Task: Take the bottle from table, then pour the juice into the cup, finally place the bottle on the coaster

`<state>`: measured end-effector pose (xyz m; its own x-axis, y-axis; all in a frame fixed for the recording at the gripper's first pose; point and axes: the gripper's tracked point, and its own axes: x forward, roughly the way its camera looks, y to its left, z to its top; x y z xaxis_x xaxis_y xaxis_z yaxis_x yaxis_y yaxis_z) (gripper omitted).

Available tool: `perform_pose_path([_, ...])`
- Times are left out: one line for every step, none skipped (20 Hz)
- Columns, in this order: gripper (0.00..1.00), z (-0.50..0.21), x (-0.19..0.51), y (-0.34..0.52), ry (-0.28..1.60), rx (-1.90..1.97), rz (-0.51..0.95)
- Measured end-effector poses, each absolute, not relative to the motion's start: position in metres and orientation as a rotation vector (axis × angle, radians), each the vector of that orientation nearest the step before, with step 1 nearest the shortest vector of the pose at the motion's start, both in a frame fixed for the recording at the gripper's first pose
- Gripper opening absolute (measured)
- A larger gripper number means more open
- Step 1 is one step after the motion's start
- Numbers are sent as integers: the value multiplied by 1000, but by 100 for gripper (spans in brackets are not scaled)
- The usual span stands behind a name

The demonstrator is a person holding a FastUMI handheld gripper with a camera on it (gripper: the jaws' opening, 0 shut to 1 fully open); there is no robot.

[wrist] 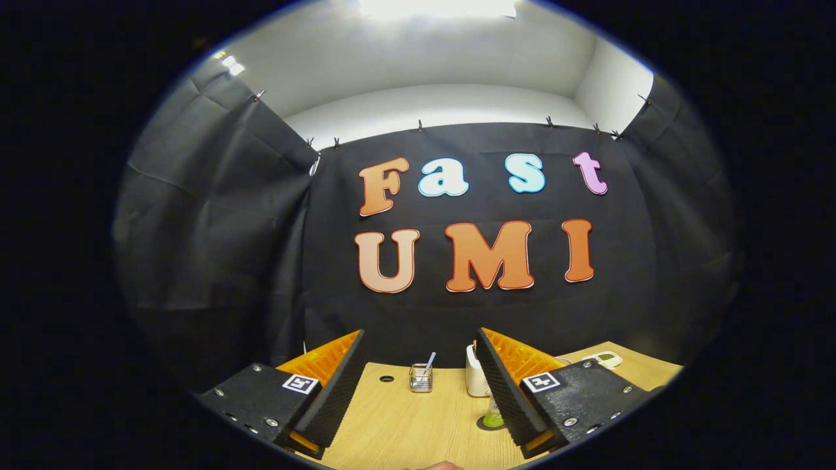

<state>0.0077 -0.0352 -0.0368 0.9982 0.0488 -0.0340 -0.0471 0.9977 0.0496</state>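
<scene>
Bottle-pouring setup on a wooden table (405, 424). Going left to right: the gripper (418, 352) has its two orange-and-black fingers spread wide, holding nothing. Ahead between them stands a small clear cup (420, 378) with a straw. A white container (475, 375) follows. Nearest the right finger, partly hidden by it, stands the upright green-bottomed bottle (493, 415) on a dark coaster (484, 425).

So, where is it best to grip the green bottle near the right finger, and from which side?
Probably at its body, from the front along the table. The bottle seems to stand upright, mostly hidden behind the right finger, so its shape is hard to judge. The gripper is open and empty; shift it right until the bottle sits between the fingers.
</scene>
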Motion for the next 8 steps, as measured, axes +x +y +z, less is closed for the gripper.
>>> perform_pose_path([98,-35,9,-36,39,44,44])
perform_pose_path([98,-35,9,-37,44,43,42])
perform_pose_path([98,-33,8,-36,46,46,40])
perform_pose_path([98,-32,8,-37,46,50,37])
perform_pose_path([98,-31,9,-40,44,55,31])
perform_pose_path([98,-30,9,-44,42,58,23])
perform_pose_path([98,-30,10,-47,43,60,20])
perform_pose_path([98,-30,12,-47,42,64,21])
